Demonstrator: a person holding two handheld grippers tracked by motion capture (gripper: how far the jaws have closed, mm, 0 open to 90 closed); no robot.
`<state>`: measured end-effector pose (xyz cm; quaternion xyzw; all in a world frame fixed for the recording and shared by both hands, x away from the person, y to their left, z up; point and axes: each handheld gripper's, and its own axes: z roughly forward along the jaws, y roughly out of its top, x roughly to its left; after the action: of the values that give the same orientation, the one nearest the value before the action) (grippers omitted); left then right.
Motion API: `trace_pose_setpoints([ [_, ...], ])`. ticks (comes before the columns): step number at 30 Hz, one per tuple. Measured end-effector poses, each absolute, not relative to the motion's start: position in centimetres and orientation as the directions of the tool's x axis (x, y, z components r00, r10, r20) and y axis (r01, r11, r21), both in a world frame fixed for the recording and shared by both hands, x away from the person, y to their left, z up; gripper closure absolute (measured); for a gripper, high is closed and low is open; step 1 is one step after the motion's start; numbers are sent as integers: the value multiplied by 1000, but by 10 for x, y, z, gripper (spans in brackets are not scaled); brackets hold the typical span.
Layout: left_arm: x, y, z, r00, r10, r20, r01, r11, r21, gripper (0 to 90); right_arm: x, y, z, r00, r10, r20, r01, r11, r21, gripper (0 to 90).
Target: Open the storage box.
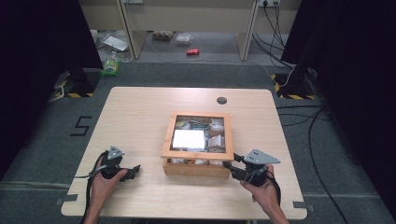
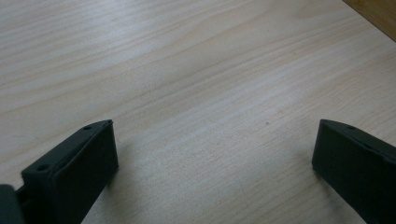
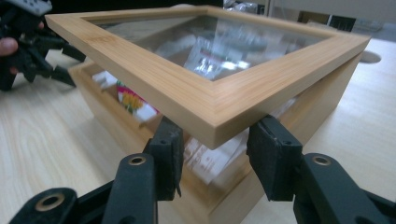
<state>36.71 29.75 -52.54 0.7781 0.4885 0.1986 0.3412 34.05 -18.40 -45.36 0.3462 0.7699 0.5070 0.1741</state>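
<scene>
Forearms and two hands come in at the near edge of the high view, one claw in each. The left claw (image 1: 136, 168) rests low on the tabletop (image 1: 140, 116), well left of the one wooden box (image 1: 196, 165), idle, probably waiting while the other works. The right claw (image 1: 229, 165) sits at the box's near right corner, just under the glazed lid (image 1: 197, 154), which stands lifted off the box's front wall; my guess is that the lid is being raised from that corner. Through the glass show pale packets, too blurred to count.

From the left claw's own view, its two black jaws stand wide apart over bare wood, nothing between them. A sliver of the box edge (image 2: 373, 14) shows at the far right.

From the right claw's view, the lid's corner (image 3: 219, 119) juts out between the two jaws, which stand partly apart on either side of it. Whether the pads already press on the frame I cannot tell. Under the tilted lid, packets (image 3: 133, 102) lie in the box, and the left claw (image 3: 60, 74) shows at far left.
</scene>
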Motion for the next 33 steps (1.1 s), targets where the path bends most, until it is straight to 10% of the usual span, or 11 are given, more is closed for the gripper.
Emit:
trace_pose_setpoints([
  [33,367,298,-525,444,896,-24,625,-290,725,0,435,-179,-388,-647,752,127,332,128,935,621],
])
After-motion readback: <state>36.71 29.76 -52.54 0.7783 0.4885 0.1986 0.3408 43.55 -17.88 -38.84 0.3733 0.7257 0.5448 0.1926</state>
